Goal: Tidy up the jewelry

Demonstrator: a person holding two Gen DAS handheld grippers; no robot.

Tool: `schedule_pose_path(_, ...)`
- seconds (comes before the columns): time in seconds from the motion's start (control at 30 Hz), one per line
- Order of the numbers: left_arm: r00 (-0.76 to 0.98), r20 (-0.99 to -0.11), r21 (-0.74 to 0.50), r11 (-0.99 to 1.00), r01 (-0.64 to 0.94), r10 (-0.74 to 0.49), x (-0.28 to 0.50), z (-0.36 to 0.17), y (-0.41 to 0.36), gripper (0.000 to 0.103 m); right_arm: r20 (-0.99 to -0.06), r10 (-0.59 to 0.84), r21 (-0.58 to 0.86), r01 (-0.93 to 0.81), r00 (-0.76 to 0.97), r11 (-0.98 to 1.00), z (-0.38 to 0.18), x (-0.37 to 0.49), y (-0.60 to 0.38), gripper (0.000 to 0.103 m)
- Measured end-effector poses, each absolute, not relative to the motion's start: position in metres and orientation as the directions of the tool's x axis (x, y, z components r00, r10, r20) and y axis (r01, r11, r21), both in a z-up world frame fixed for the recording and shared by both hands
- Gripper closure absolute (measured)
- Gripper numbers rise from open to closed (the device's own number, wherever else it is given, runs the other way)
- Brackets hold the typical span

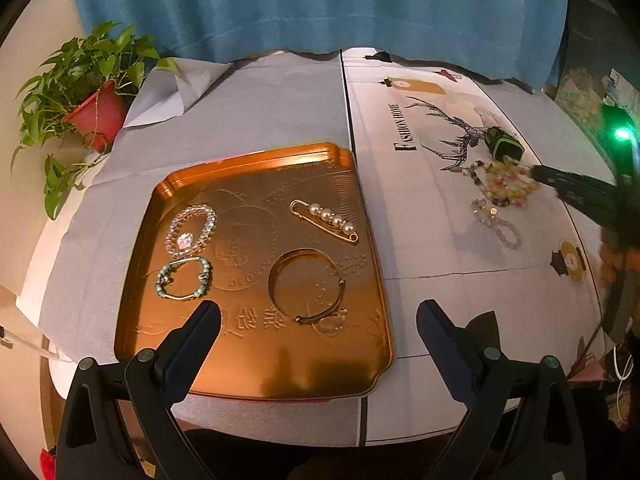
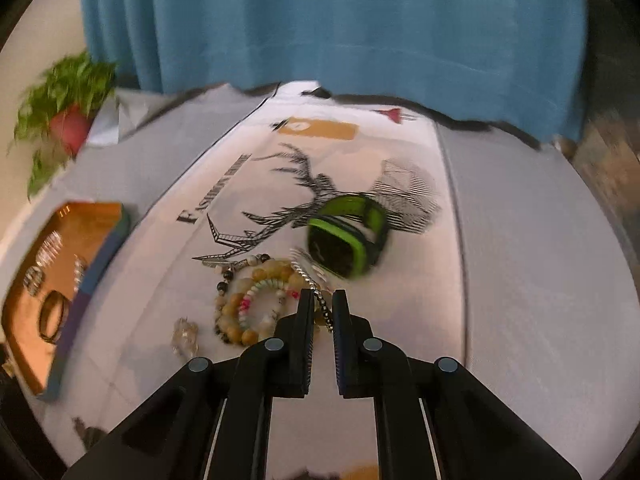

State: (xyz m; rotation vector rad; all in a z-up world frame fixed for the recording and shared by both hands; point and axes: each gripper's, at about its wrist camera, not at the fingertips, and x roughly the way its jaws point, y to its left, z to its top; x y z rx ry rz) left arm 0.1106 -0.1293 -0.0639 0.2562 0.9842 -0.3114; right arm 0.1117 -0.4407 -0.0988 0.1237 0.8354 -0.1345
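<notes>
Your right gripper [image 2: 323,298] has its jaws clenched almost together on a silver chain [image 2: 316,292], which runs up between the pads from the heap of beaded bracelets [image 2: 256,300] on the printed cloth [image 2: 400,320] covering the desk. The view from that hand is blurred. Just beyond the chain lies a black-and-green smartwatch [image 2: 348,236], on the deer print, and a small clear-bead piece [image 2: 185,336] sits on the cloth just left of the heap. Your left gripper [image 1: 318,316] hangs above the near edge of the gold tray [image 1: 256,368] with its jaws spread wide and nothing between them. In the tray you already have a crystal bracelet [image 1: 191,230], a green-bead bracelet [image 1: 183,279], a pearl pin [image 1: 325,220] and a gold bangle [image 1: 306,284], each lying apart from the others. A potted plant [image 1: 86,100] stands at the far left corner, before a blue curtain [image 1: 320,4].
</notes>
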Motion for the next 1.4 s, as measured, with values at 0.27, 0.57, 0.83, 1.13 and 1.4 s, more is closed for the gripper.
schedule_pose_path(0.27, 0.497, -0.844, 0.048, 0.892, 0.449, -0.205, 0.113, -0.061, -0.173, 0.006, -0.701, 0.025, 0.317, 0.280, 0.713, 0.906, -0.094, 0.057, -0.503, 0.093)
schedule_pose_path(0.57, 0.498, -0.839, 0.094, 0.844, 0.528, -0.218, 0.109, -0.064, -0.221, 0.006, -0.755, -0.054, 0.328, 0.448, 0.653, 0.832, -0.118, 0.028, -0.559, 0.090)
schedule_pose_path(0.83, 0.454, -0.863, 0.071, 0.834, 0.548, -0.224, 0.136, -0.080, -0.255, 0.006, -0.787, -0.068, 0.232, 0.396, 0.613, 0.888, -0.125, 0.046, -0.551, 0.055)
schedule_pose_path(1.13, 0.376, -0.893, 0.034, 0.796, 0.604, -0.247, 0.167, -0.109, -0.294, 0.006, -0.794, -0.197, 0.016, 0.344, 0.574, 0.939, -0.130, 0.065, -0.539, 0.055)
schedule_pose_path(1.4, 0.310, -0.926, 0.014, 0.801, 0.599, -0.215, 0.179, -0.131, -0.311, 0.011, -0.786, -0.197, -0.027, 0.286, 0.586, 0.958, -0.129, 0.074, -0.532, 0.055)
